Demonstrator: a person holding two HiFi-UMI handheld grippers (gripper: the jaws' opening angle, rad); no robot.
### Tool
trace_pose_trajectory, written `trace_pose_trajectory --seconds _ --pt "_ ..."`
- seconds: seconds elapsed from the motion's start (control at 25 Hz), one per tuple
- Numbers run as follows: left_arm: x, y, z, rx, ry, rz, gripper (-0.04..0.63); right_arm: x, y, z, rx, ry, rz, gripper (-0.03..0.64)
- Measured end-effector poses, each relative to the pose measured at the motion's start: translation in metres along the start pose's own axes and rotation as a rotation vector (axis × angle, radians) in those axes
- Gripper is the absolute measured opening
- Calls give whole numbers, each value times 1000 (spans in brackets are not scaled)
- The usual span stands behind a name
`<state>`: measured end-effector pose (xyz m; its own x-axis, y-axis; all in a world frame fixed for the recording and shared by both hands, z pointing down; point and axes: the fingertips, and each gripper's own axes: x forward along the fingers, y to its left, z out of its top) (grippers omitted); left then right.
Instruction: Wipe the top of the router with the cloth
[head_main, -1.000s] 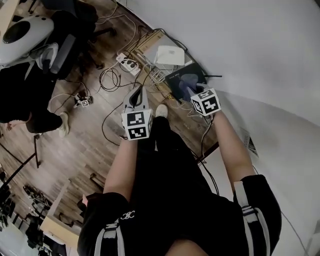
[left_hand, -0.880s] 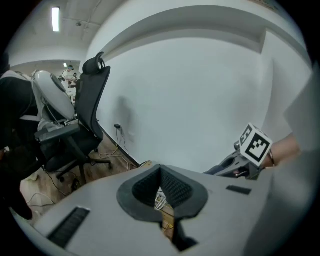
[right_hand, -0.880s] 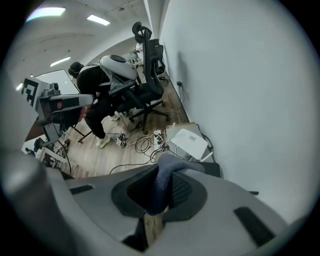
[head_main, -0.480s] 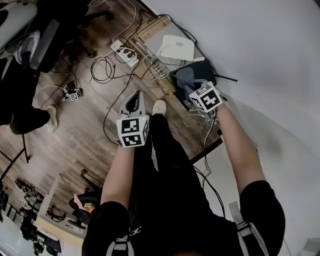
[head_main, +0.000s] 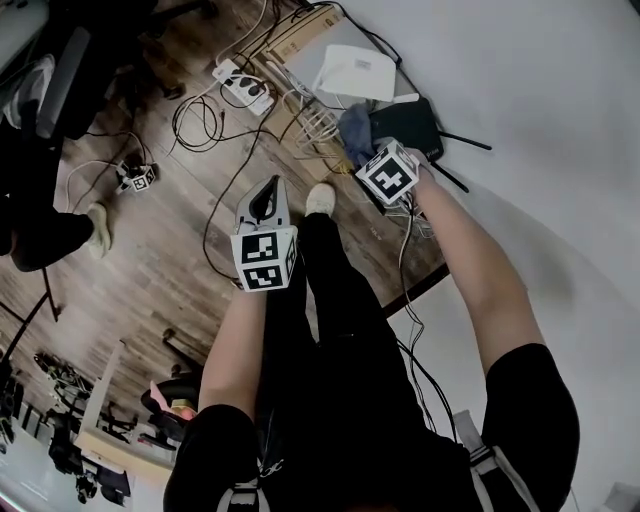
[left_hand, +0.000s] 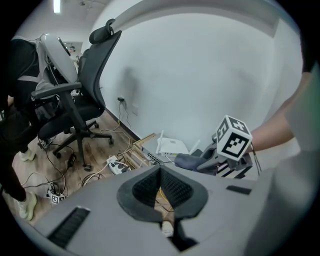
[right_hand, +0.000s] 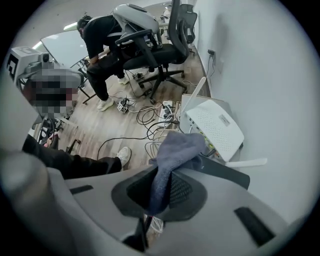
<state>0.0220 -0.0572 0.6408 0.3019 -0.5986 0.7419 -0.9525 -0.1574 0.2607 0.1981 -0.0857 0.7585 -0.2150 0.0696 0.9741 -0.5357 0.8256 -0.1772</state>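
A black router with thin antennas sits on a wire rack against the wall, beside a white router. My right gripper is shut on a blue-grey cloth, which lies over the black router's left edge. In the right gripper view the cloth bunches between the jaws of the right gripper, with the black router's edge just under it and the white router beyond. My left gripper hangs over the floor, well to the left of the routers. The left gripper is shut and holds nothing.
A white power strip and loose cables lie on the wooden floor. The person's white shoe stands close to the wire rack. An office chair and another person in black are further off.
My right gripper has dragged the cloth from the middle of the black router's top toward its left edge. The left gripper has kept roughly the same place.
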Motion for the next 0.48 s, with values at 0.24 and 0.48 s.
trace_pose_trajectory --seconds 0.24,0.48 --pt "11 8 -11 -17 15 11 -6 26 -14 -1 13 48 -27 23" --pt "13 4 -25 -17 39 -2 -6 36 -31 -7 64 58 -25 23"
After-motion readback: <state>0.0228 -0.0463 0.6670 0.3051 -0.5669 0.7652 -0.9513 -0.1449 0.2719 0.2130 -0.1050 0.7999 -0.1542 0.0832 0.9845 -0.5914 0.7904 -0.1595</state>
